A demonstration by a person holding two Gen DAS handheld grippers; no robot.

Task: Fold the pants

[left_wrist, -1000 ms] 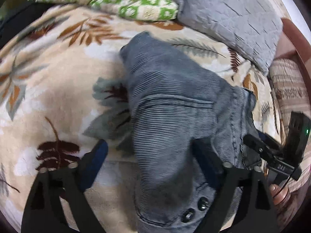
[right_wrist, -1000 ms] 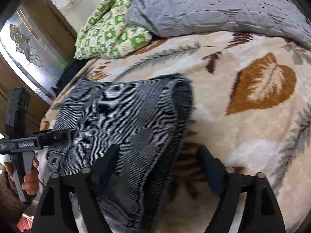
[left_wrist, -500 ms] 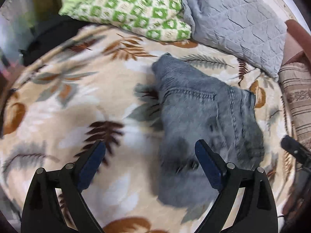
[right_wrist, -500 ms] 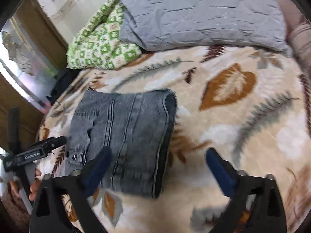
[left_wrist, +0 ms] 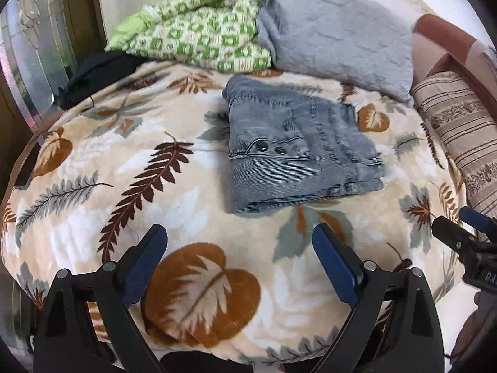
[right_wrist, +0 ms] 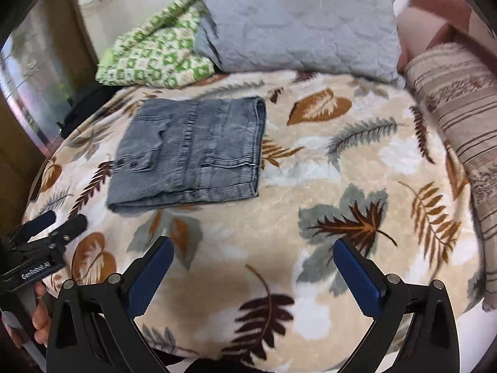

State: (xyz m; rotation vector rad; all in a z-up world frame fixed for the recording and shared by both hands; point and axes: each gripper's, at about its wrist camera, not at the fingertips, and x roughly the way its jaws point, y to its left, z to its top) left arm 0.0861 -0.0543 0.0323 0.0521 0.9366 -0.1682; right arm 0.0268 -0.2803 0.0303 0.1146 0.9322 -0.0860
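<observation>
The pants lie folded into a compact grey-denim rectangle on the far middle of the bed, beyond both pairs of jaws and touching neither. From the left gripper the bundle sits ahead and slightly right; from the right gripper it sits ahead and to the left, so the left one seems a little nearer. Its long axis runs roughly left to right across the bed. Both grippers have jaws spread wide, holding nothing. The denim shows a ribbed weave, a pocket flap with two dark snaps on top and stacked layers along the near edge. The folding looks essentially finished.
</observation>
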